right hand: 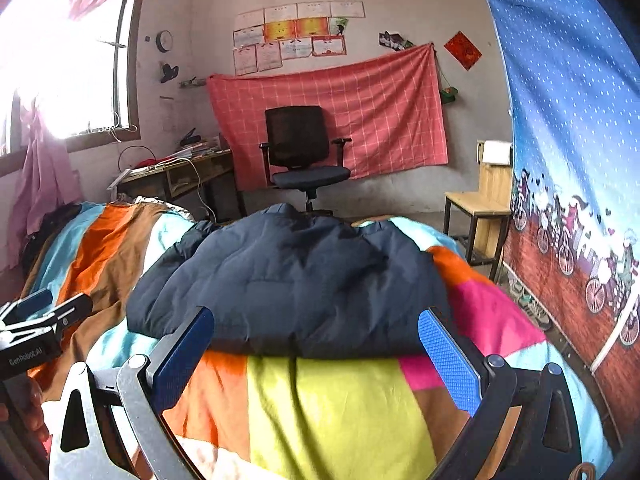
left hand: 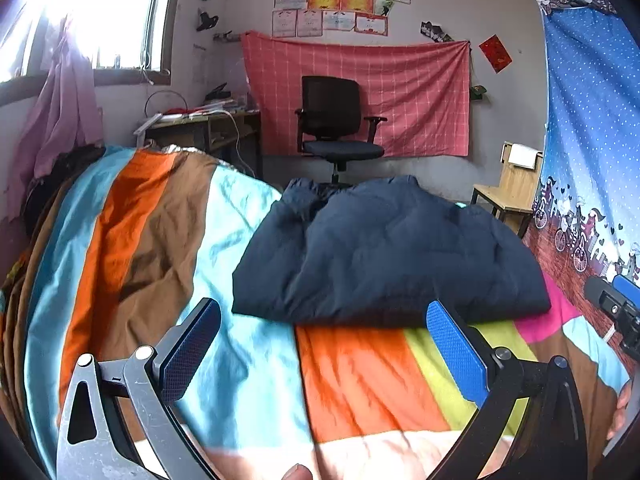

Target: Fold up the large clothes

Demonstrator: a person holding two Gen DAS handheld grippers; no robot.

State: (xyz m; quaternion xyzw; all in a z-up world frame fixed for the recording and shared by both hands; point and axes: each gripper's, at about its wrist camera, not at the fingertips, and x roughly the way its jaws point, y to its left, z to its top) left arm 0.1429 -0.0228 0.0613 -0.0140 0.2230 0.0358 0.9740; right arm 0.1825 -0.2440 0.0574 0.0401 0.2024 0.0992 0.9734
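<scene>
Striped across the bed, a wrinkled cotton bedspread [left hand: 248, 360] in turquoise, orange, brown, lime and pink fills the foreground of both wrist views. Nearest the left camera, the left gripper [left hand: 325, 354] hovers over this cover with its fingers [left hand: 192, 350] spread wide and nothing between them. In the right wrist view the right gripper [right hand: 316, 354] is likewise released, its blue textured fingers [right hand: 448, 364] set far apart just short of the garment's near hem. Each gripper also shows at the edge of the other's view, low beside the bed.

Just beyond the fingers lies the dark navy quilted puffer jacket [left hand: 384, 256], folded into a compact, puffy bundle on the bedspread, its near edge straight and its far side rounded. Neither gripper touches it.

To the right of the bed hangs a blue polka-dot curtain with a cartoon bicycle border [right hand: 560, 152], and past it stands a light wooden chair [right hand: 480, 204]. Farther back, a black mesh office chair [left hand: 336, 124] sits in front of a pink checked cloth pinned to the wall [left hand: 400, 92], with a cluttered wooden desk [right hand: 180, 172] beneath the bright window [left hand: 100, 12] on the left
</scene>
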